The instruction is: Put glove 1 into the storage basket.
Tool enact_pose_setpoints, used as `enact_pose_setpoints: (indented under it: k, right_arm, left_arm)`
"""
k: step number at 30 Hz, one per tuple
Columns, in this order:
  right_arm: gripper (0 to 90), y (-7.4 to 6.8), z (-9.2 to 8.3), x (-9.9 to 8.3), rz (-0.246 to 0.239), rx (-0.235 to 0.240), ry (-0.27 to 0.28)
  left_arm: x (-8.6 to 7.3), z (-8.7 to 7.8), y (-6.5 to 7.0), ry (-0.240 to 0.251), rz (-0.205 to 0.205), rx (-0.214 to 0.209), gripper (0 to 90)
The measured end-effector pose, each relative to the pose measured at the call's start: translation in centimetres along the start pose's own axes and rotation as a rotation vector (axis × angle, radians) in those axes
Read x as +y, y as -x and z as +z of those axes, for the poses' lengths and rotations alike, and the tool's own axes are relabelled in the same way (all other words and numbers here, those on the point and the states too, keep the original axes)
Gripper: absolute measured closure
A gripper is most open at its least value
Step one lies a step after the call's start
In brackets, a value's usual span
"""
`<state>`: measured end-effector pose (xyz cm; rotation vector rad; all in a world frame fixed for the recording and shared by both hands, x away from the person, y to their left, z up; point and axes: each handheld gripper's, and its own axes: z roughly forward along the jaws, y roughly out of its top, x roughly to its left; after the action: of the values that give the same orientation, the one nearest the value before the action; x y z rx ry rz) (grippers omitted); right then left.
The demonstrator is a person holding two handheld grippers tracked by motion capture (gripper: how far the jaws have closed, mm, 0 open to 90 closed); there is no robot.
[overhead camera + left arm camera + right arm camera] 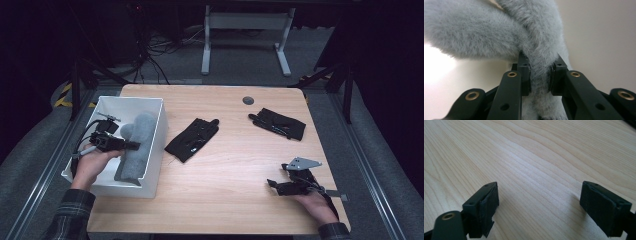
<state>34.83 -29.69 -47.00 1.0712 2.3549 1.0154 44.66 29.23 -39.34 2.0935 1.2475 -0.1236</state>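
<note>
**Grey fuzzy sock pinched over the white bin**

The grey fuzzy sock point(136, 147) lies draped inside the white bin point(152, 165) at the table's left edge, its upper end leaning against the bin's right wall. The left gripper point(131, 145) has its jaws pressed into the fabric; in the left gripper view the pile point(539, 50) bulges out above and below the pads point(527, 77), squeezed to a narrow waist between them.

It looks light, soft and wholly limp, so it should sag from wherever it is held. The fleece compresses easily, and a bite across a bunched fold, as here, seems surer than one on a single thin layer. Whether it is one sock or a folded pair I cannot tell from these angles.

The right gripper point(274, 184) rests low over bare table point(529, 157) at the near right, its jaws spread wide and holding nothing. Two black gloves point(192, 139) point(278, 123) lie flat farther back on the wood, well apart from each other.
</note>
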Motion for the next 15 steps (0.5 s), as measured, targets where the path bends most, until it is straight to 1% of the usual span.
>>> enact_pose_setpoints:
  k: [1, 3, 4, 5, 6, 7, 8, 9, 11, 15]
  right_arm:
    - [16.2, 0.0, 0.0, 0.0, 0.000, 0.000, 0.000]
    - [16.2, 0.0, 0.0, 0.0, 0.000, 0.000, 0.000]
    - [16.2, 0.0, 0.0, 0.0, 0.000, 0.000, 0.000]
    - [16.2, 0.0, 0.0, 0.0, 0.000, 0.000, 0.000]
    - [16.2, 0.0, 0.0, 0.0, -0.001, 0.000, 0.000]
    - [16.2, 0.0, 0.0, 0.0, 0.000, 0.000, 0.000]
    - [16.1, 0.0, 0.0, 0.0, 0.000, 0.000, 0.000]
    - [16.2, 0.0, 0.0, 0.0, 0.000, 0.000, 0.000]
    - [16.2, 0.0, 0.0, 0.0, 0.000, 0.000, 0.000]
    - [16.2, 0.0, 0.0, 0.0, 0.000, 0.000, 0.000]
  left_arm:
    - [-0.1, 0.4, -0.3, -0.002, -0.002, 0.015, 75.0]
    - [-0.3, 1.0, -1.0, -0.035, -0.005, 0.049, 71.9]
    - [-0.4, 1.3, -1.3, -0.055, -0.014, 0.065, 69.0]
    - [-0.4, 1.5, -1.5, -0.063, -0.016, 0.083, 65.6]
    - [-0.5, 1.7, -1.9, -0.075, -0.025, 0.111, 63.1]
    - [-0.6, 1.7, -2.0, -0.077, -0.033, 0.131, 59.0]
    - [-0.6, 1.7, -2.1, -0.078, -0.044, 0.164, 54.1]
    - [-0.6, 1.6, -2.0, -0.077, -0.041, 0.179, 49.3]
    - [-0.6, 1.1, -1.9, -0.047, -0.044, 0.204, 41.6]
    - [-0.5, -0.1, -1.4, 0.019, -0.043, 0.203, 33.8]
